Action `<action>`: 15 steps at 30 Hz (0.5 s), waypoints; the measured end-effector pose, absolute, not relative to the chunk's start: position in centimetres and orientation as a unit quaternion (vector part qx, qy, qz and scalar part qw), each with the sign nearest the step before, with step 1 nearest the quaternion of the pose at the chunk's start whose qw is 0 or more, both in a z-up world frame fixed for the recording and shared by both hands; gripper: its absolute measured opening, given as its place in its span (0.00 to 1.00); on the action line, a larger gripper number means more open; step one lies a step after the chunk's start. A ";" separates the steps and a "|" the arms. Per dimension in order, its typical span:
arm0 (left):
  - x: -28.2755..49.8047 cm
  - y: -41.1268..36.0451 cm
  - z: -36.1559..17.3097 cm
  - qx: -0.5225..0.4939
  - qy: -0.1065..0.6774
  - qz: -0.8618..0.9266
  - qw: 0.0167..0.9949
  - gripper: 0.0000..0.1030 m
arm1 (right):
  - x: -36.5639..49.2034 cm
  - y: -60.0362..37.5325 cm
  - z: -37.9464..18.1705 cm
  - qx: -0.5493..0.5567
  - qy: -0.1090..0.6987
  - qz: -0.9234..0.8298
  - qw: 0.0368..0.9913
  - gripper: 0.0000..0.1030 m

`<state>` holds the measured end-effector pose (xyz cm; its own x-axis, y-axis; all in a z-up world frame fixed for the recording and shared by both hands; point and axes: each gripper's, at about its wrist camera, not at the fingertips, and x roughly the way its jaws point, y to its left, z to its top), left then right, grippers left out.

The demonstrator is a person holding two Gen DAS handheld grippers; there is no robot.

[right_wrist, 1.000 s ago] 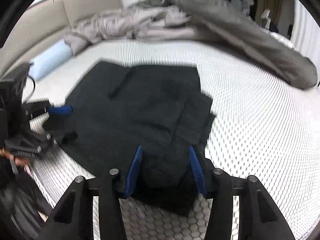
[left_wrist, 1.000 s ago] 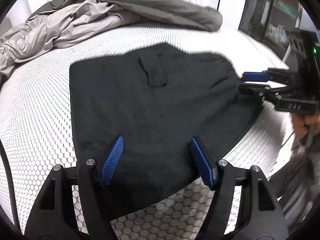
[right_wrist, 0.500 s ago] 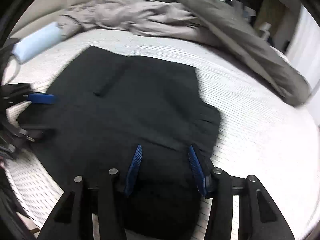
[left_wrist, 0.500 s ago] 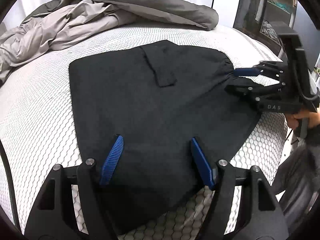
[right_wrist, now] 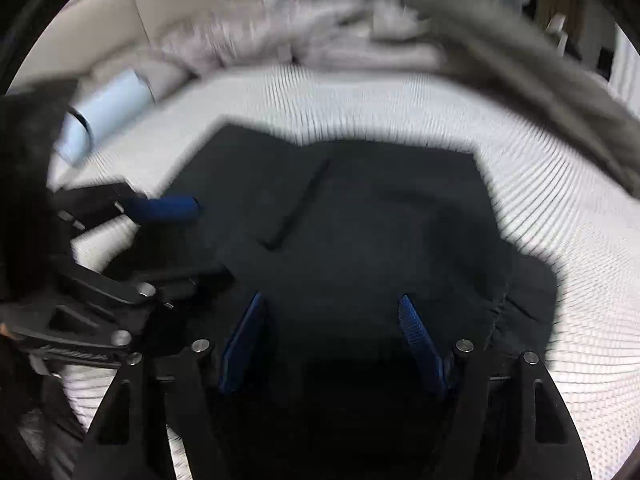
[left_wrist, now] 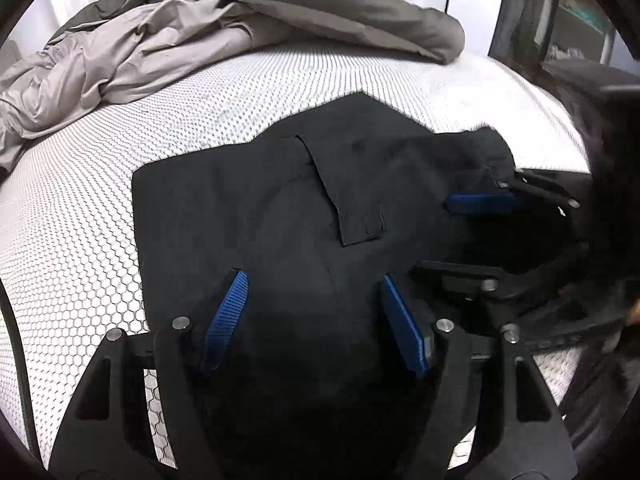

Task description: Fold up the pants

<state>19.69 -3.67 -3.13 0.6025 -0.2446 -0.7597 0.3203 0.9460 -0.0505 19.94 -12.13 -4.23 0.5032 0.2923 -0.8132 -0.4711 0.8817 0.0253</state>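
black pants (left_wrist: 280, 216) on honeycomb mattress (left_wrist: 80, 208); left tongs (left_wrist: 312, 320) apart over fabric; right tongs (right_wrist: 332, 340) apart

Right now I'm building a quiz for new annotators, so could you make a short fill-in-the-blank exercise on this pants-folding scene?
1. The pants are ____ in colour.
2. The pads of the left gripper are ____ in colour.
3. The pants lie on a white mattress with a ____ pattern.
4. Behind the pants, a crumpled ____ duvet is piled up.

Missing words: black; blue; honeycomb; grey
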 end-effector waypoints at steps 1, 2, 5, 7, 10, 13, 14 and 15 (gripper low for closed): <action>19.3 -3.5 -3.0 0.052 0.411 -0.162 0.896 0.65 | 20.1 -12.1 -4.7 -0.109 0.444 0.223 0.861 0.69; 19.0 -3.0 -2.9 0.050 0.411 -0.163 0.896 0.65 | 20.1 -12.4 -4.5 -0.115 0.442 0.219 0.862 0.69; 18.4 -1.1 -3.1 0.024 0.414 -0.168 0.894 0.66 | 19.2 -14.5 -3.9 -0.151 0.430 0.174 0.873 0.54; 17.8 -0.5 -3.0 0.022 0.415 -0.164 0.894 0.66 | 18.6 -15.4 -3.8 -0.152 0.426 0.172 0.875 0.49; 17.3 -0.2 -2.4 0.029 0.414 -0.143 0.898 0.64 | 17.3 -14.6 -3.1 -0.166 0.412 0.163 0.881 0.50; 17.1 -0.6 -0.3 0.028 0.384 -0.145 0.912 0.62 | 16.5 -14.1 -1.7 -0.147 0.394 0.185 0.888 0.52; 17.3 -0.8 0.0 0.028 0.379 -0.145 0.913 0.62 | 16.6 -14.0 -1.4 -0.135 0.396 0.190 0.888 0.54; 18.3 -1.3 0.0 0.029 0.382 -0.140 0.913 0.62 | 17.3 -13.4 -1.5 -0.123 0.402 0.195 0.886 0.54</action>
<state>18.30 -1.31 0.05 0.6685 -0.2325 -0.7065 0.2776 0.9592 -0.0530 17.25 -13.43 -1.47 0.6009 0.2475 -0.7601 -0.4453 0.8933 -0.0611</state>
